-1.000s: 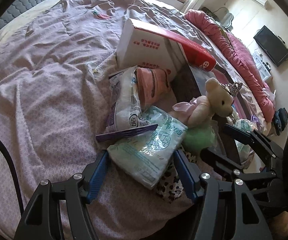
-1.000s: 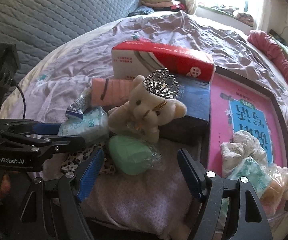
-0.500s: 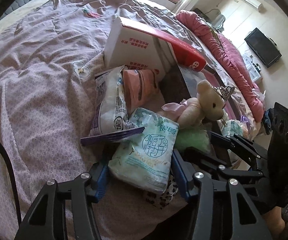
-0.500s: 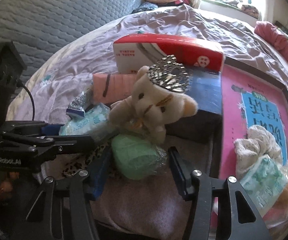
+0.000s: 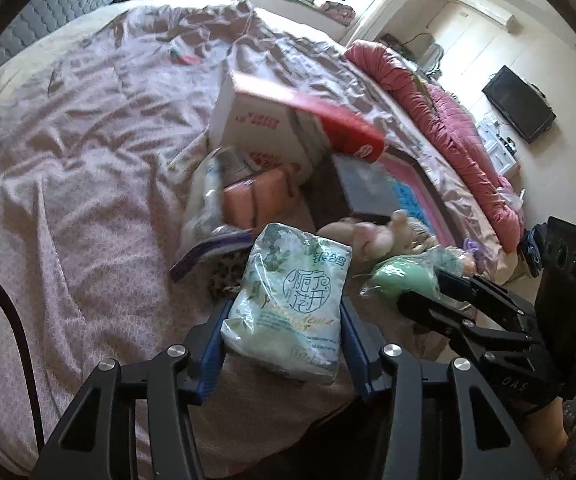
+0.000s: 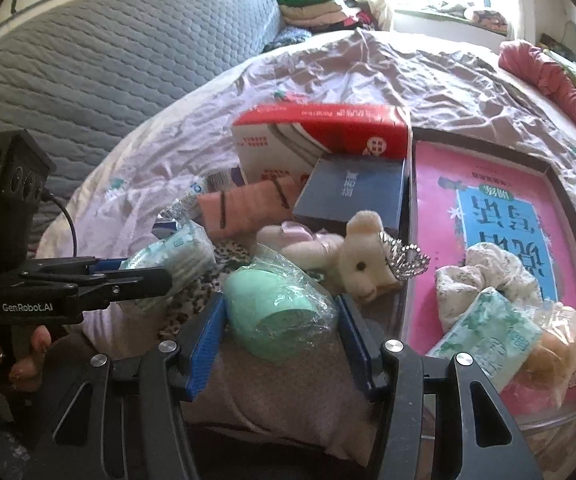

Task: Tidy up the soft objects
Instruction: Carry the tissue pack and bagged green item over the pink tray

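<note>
A pale green tissue pack (image 5: pixel 296 276) sits between the blue pads of my left gripper (image 5: pixel 284 320), whose jaws are closing and pressing on it; it is lifted off the purple bedspread (image 5: pixel 88 200). My right gripper (image 6: pixel 279 312) is shut on a mint green soft bundle in clear plastic (image 6: pixel 276 288), also raised. From the right wrist view the left gripper (image 6: pixel 144 276) holds the tissue pack (image 6: pixel 176 252) at left. A cream teddy bear with a tiara (image 6: pixel 352 260) lies on its side just beyond the bundle.
A dark-framed pink tray (image 6: pixel 432 200) at right holds a white cloth (image 6: pixel 484 276), another tissue pack (image 6: pixel 488 332) and a bagged plush (image 6: pixel 568 336). A red-white box (image 6: pixel 320 132), blue box (image 6: pixel 352 192), pink pouch (image 6: pixel 248 208) and leopard cloth (image 6: pixel 196 300) lie close by.
Both grippers closed, the left on the tissue pack and the right on the green bundle, and lifted them a little. The teddy bear tipped from upright onto its side.
</note>
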Available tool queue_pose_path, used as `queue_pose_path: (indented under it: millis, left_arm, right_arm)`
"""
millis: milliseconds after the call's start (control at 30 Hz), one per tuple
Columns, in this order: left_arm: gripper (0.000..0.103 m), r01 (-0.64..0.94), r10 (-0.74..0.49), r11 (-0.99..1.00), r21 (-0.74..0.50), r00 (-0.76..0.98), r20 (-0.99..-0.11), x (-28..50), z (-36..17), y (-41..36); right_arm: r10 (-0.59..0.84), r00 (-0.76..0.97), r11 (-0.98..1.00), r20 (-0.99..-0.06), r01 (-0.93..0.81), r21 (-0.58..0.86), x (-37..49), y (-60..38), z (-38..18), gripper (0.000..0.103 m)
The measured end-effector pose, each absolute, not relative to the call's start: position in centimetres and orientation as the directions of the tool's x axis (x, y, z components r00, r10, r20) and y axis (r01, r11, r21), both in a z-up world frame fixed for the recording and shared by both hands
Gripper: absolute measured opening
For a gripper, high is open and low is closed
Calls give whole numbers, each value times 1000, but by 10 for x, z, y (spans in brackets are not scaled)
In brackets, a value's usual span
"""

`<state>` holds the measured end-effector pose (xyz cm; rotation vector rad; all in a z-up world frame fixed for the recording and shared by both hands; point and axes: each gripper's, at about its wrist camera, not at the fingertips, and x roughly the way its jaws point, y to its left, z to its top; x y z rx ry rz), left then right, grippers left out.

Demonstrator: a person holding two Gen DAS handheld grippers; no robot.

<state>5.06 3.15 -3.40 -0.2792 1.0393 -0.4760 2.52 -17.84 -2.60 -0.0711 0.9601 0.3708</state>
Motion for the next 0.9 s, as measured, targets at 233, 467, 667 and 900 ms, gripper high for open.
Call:
queue_pose_path:
  millis: [233,467,667,900]
  left_arm:
    - [52,265,-495,869,-418,446,-746,45,-6,15]
    - [52,293,-461,886,-358,482,-745,44,24,-5]
    - [52,336,-441,892,-301,508,-740,43,47,-34]
    - [52,368,-445,887,-279,519,-729,43,62,-65]
  right_arm:
    - [288,557,939,-779,-323,117,21,-185,-5,57]
    - [280,611,949,-740,-293,117,21,-199,24,57]
    - [249,666,963,-703,-248,105,19,-222,52,57]
    - [199,722,978,-662,-190,87,15,-253,75,57]
